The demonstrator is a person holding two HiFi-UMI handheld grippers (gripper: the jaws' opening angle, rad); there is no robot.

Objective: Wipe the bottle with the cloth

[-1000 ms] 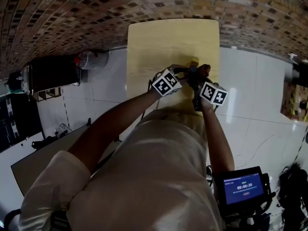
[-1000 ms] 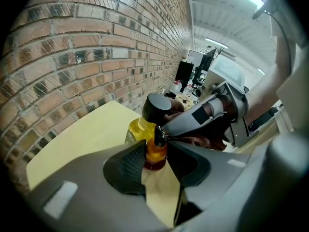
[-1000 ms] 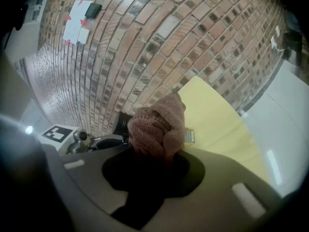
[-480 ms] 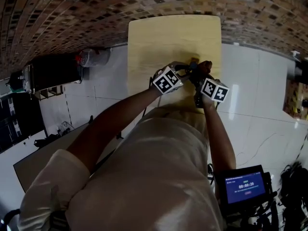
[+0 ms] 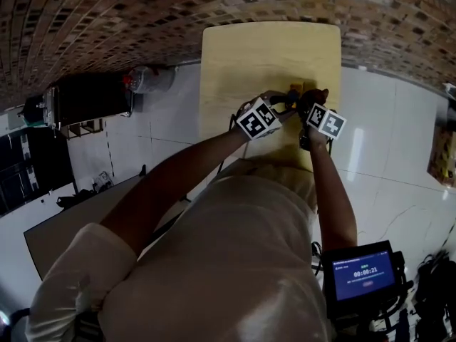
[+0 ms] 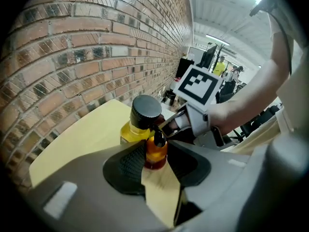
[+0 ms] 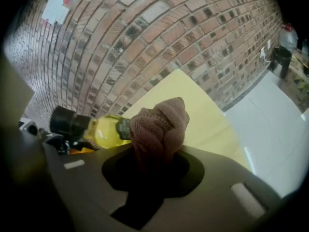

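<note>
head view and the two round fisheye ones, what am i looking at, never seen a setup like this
A person stands at a yellow table, a hand-held clamp tool in each hand; the checkered cubes are part of those tools. The head view looks down from the person's head. The other two cameras ride on the tools, looking along their jaws. The left gripper pinches a yellow, black-capped bottle, apparently by an amber part. The right gripper grips a bunched brown cloth beside it.
</note>
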